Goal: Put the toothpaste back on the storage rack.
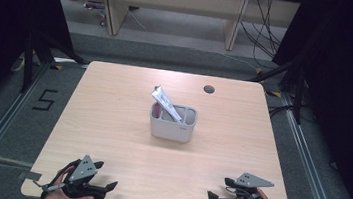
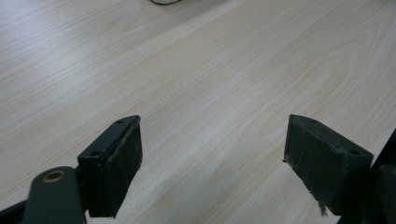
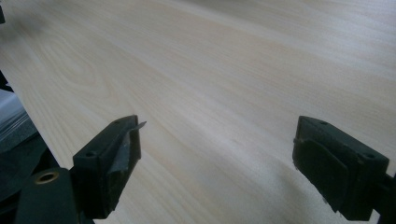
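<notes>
At table centre stands a grey compartmented holder [image 1: 172,124] with a white tube [image 1: 166,104] leaning up and left from its left compartment. Well apart, at the near edge, left gripper [image 1: 110,186] and right gripper [image 1: 212,196] rest with jaws spread, empty.

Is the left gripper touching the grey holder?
Apart. The high view shows the left gripper at the near table edge, bare wood between it and the grey holder.
</notes>
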A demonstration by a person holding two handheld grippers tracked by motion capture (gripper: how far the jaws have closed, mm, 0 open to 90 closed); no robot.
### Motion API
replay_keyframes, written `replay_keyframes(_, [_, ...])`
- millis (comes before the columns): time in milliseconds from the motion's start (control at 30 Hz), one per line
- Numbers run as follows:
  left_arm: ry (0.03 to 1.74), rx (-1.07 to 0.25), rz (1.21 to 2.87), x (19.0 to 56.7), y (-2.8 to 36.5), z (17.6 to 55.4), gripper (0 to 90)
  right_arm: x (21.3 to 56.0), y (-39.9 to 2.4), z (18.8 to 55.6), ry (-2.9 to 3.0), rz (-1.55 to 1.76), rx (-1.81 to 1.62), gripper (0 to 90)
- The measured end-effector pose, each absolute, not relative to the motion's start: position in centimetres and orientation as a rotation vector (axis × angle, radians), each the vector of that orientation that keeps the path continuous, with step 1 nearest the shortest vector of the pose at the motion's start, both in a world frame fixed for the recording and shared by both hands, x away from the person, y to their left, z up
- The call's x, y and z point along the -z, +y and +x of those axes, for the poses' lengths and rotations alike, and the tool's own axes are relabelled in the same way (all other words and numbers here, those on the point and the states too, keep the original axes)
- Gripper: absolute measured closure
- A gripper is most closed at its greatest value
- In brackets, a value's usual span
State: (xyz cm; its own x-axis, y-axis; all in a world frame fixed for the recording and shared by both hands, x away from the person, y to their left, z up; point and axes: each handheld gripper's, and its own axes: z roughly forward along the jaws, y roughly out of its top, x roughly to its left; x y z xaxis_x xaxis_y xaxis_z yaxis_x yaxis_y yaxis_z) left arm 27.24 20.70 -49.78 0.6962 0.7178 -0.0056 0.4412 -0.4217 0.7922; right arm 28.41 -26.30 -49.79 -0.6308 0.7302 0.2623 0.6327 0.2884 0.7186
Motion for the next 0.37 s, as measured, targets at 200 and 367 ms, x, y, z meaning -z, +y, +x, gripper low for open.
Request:
replay_keyframes(200, [0.887, -0.426, 2.079, 49.76, 20.68, 27.24, 18.8, 49.95, -26.51, 28.46, 2.446, 1.219, -1.246, 16.0])
replay_keyframes(367, [0.885, -0.429, 2.085, 49.78, 20.71, 27.23, 18.8, 50.17, -26.16, 28.24, 2.446, 1.257, -1.239, 16.0])
